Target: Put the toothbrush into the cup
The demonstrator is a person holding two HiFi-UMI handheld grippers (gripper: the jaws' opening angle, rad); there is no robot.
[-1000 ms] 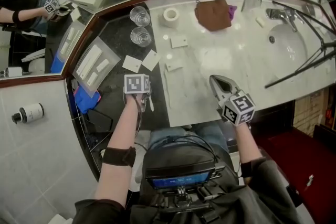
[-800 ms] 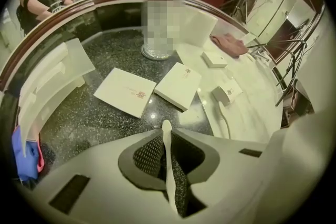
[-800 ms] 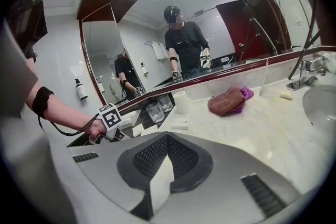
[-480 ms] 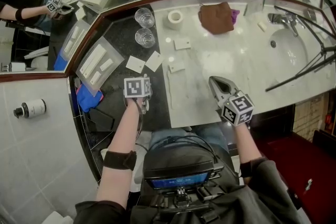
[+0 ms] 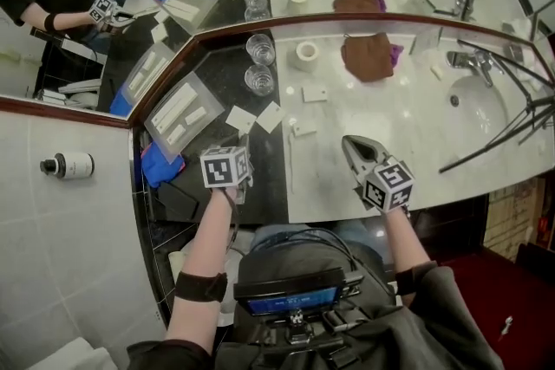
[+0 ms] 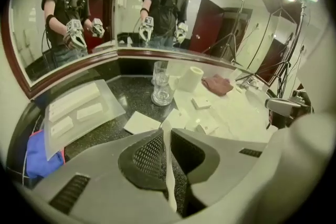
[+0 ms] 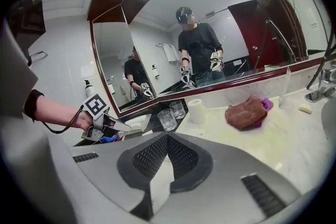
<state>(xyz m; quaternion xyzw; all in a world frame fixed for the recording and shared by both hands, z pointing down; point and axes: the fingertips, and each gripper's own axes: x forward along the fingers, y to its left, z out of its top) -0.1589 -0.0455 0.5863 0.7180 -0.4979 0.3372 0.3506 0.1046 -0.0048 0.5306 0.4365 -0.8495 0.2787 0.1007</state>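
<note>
Toothbrush (image 6: 169, 170): thin white handle, clamped between the jaws of the left gripper (image 6: 166, 132) and lying along the gap. The jaws have just been closing on it. Gripper sits over the dark counter (image 6: 131, 98).
Cup (image 6: 161, 93): clear glass, upright on the dark counter ahead of the gripper, well apart from the toothbrush. Second glass (image 6: 159, 69) just behind it.
Right gripper (image 7: 168, 138): jaws together, nothing between them, over the pale marble (image 7: 294, 144).
Further out: white roll (image 5: 306, 55), brown cloth (image 5: 368, 56), sink (image 5: 482, 104) at right
</note>
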